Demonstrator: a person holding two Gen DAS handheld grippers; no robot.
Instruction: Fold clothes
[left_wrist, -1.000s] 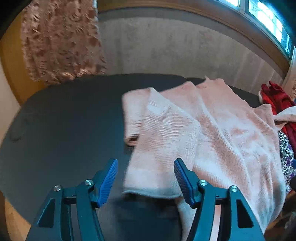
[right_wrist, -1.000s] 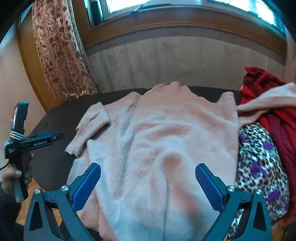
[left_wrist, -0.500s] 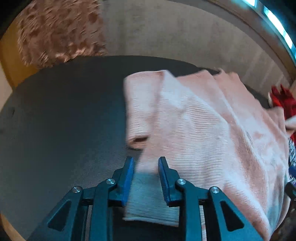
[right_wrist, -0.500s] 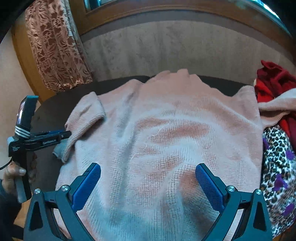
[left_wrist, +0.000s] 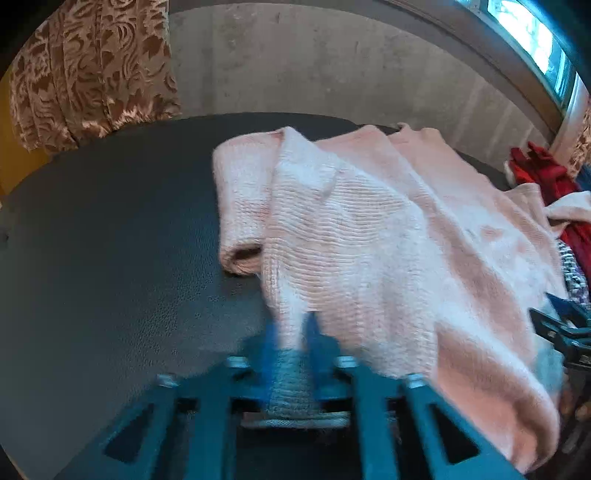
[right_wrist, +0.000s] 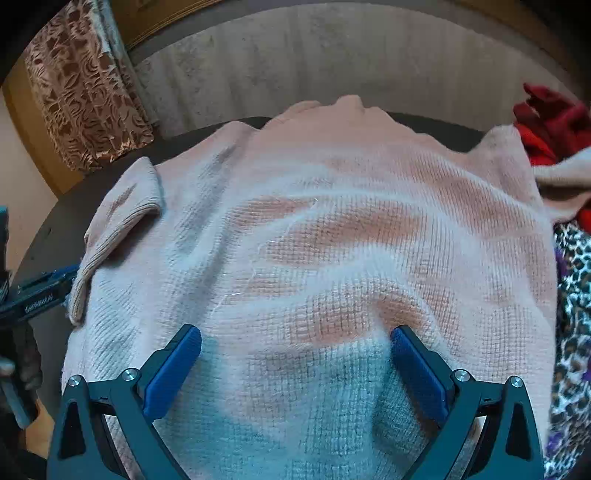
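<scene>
A pink knit sweater (left_wrist: 369, 240) lies spread on the dark table (left_wrist: 110, 240), its left sleeve (left_wrist: 240, 206) folded inward. My left gripper (left_wrist: 293, 325) is at the sweater's near left hem corner; its jaws are closing and the blue pads pinch a fold of the knit between them. In the right wrist view the sweater (right_wrist: 314, 240) fills the frame. My right gripper (right_wrist: 295, 336) stands wide open low over its lower middle, fingertips at the fabric and nothing pinched. The left gripper (right_wrist: 37, 291) shows at that view's left edge.
A red garment (right_wrist: 546, 122) and a leopard-print cloth (right_wrist: 572, 314) are piled at the table's right side, partly under the sweater's other sleeve. A patterned brown curtain (left_wrist: 85, 70) hangs at the back left before a grey wall. Bare table lies left of the sweater.
The left jaws went from wide open to pinched on the hem corner as the gripper came down. The right gripper sank toward the sweater and stayed open.
</scene>
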